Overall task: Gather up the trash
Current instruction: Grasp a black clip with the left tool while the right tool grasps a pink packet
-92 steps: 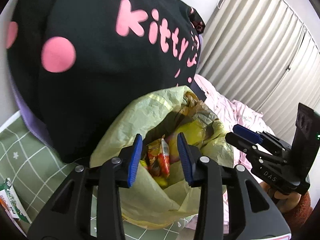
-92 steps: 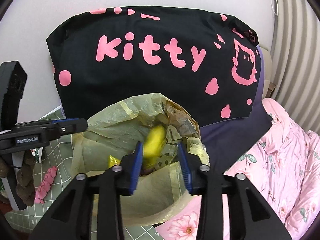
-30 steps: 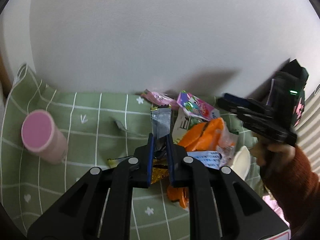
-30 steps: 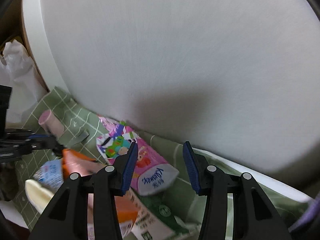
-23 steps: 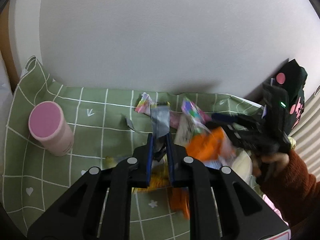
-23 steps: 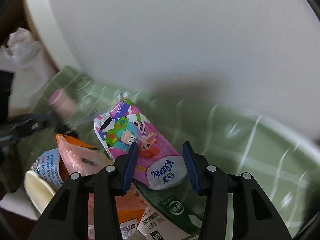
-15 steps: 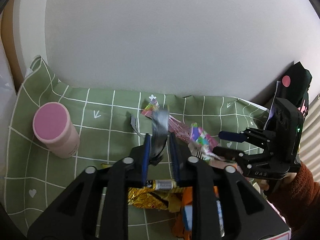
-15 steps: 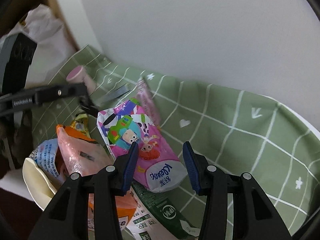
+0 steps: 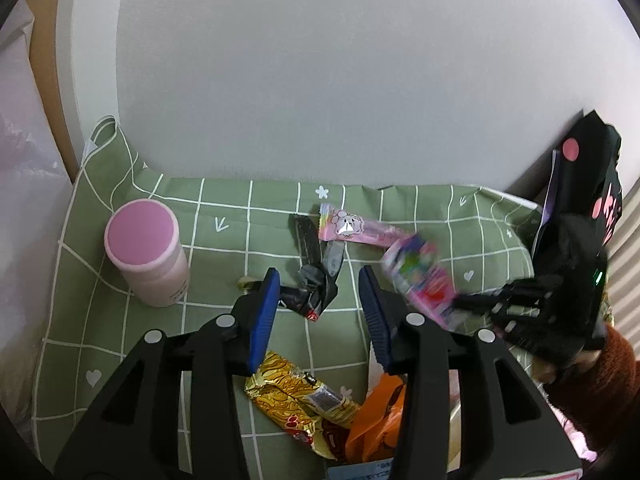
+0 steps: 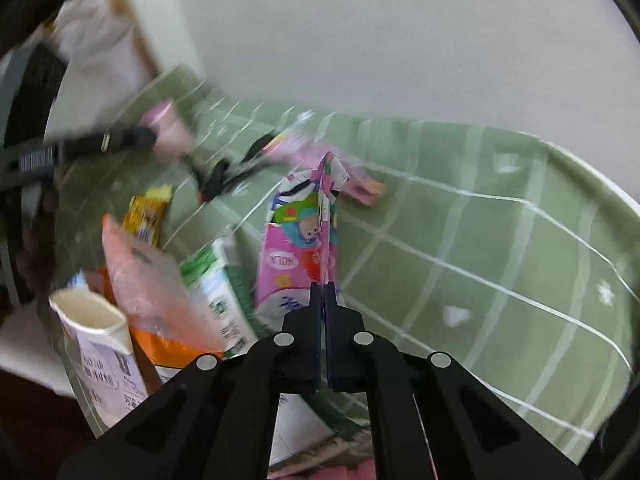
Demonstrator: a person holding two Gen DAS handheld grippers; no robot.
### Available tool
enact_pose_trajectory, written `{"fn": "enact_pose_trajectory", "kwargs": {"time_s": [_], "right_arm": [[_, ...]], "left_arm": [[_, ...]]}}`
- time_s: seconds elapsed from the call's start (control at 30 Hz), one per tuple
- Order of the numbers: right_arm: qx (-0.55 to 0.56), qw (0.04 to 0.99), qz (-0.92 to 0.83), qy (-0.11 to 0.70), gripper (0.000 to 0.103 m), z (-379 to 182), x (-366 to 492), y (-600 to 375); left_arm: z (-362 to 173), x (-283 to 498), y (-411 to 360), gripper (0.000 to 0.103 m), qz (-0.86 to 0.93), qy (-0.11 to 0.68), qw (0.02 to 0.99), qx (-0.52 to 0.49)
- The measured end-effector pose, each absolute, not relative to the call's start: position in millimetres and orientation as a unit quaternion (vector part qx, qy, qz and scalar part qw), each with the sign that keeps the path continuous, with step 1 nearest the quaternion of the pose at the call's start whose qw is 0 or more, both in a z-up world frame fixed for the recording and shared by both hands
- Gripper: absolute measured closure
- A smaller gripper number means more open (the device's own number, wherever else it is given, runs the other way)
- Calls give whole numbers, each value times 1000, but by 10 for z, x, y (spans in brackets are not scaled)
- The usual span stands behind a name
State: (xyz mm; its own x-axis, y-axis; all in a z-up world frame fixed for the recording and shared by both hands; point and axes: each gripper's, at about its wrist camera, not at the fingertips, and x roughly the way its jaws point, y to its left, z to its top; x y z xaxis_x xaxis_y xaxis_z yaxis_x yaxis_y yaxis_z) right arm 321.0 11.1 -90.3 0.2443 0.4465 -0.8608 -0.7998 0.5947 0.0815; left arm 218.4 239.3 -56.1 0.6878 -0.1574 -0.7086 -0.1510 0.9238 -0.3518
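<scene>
Pinching pink tissue pack [image 10: 298,248], right claw [image 10: 323,286] closed, left claw [image 9: 318,300] parted

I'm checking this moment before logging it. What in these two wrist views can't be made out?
- Left wrist view: the pink tissue pack in the right tool is motion-blurred; its print is unreadable.
- Left wrist view: the orange bag is partly hidden behind the left tool's arm.
- Right wrist view: the pink cup and black wrapper are smeared by blur.
- Right wrist view: the paper carton is unreadable.
</scene>
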Motion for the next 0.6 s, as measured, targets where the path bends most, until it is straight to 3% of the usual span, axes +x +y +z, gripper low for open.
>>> {"fn": "enact_pose_trajectory", "kwargs": {"time_s": [0.47,0.5,0.53,0.6], "right_arm": [[-137,804,338,471,99,-853,3297,-358],[-136,804,336,472,96,-866,3303,-357],[-136,806,333,470,93,-882,3293,-340],[-132,809,334,466,64,-914,3290,-287]], "left_arm": [[-1001,2711,2146,64,-14,478,874,-88],[-1025,2745,2157,66,-15,485,869,-95],[-1042,2767,2167,77,-15,490,866,-101],[-1062,2796,2181,88,-18,495,862,-109]]}}
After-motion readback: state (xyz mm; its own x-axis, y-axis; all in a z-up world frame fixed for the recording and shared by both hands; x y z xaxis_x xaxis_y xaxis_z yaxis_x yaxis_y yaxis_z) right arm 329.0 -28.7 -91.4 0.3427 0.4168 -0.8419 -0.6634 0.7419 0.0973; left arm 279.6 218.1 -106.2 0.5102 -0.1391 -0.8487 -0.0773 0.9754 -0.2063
